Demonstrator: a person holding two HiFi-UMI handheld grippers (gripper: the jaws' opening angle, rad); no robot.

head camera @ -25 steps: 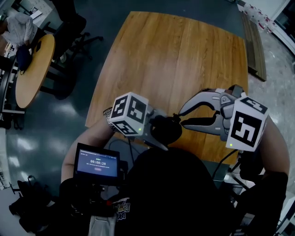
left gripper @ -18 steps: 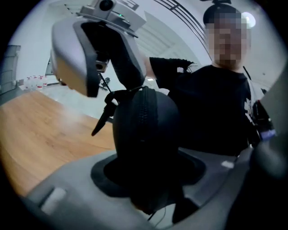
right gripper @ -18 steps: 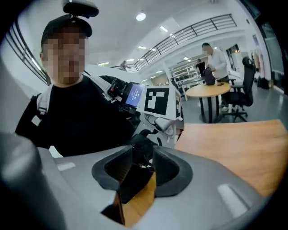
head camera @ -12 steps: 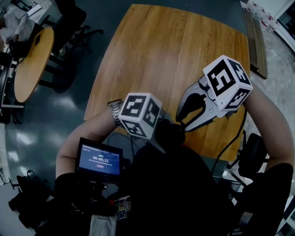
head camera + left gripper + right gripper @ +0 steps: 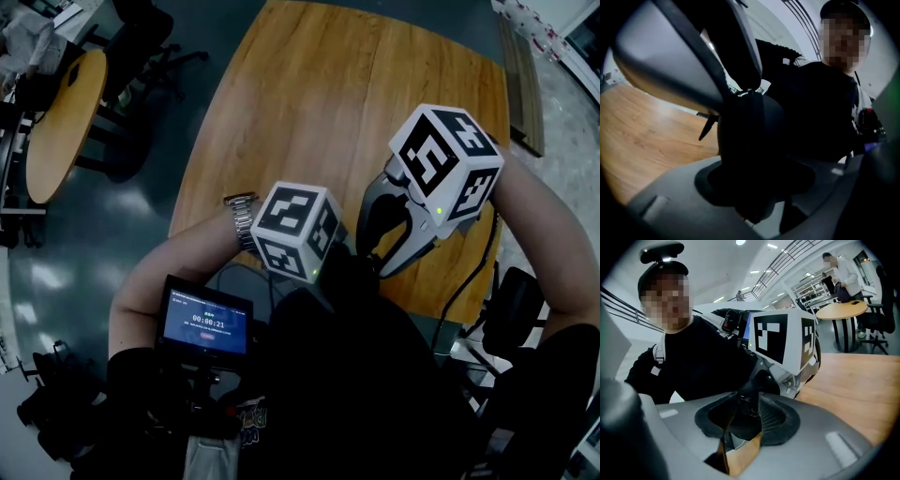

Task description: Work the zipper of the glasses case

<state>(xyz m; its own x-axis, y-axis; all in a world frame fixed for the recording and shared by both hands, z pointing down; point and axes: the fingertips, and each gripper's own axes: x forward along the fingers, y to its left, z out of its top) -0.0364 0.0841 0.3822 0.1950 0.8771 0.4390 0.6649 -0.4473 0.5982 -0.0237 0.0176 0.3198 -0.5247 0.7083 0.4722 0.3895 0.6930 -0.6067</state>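
Left gripper (image 5: 753,143) clamps the shadowed glasses case (image 5: 740,124); right gripper (image 5: 743,417), jaws just opening, grips nothing

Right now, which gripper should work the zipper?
Probably the right gripper: its jaws have just been opening, nothing between them, and point at the case; the left gripper is shut on it.

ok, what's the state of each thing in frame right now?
Black rounded glasses case: clamped in left gripper; zipper state unreadable.
Left gripper: shut on the case.
Right gripper: jaws have just been opening, apart, nothing clamped between them.
Small blue-lit screen: on, timer showing.
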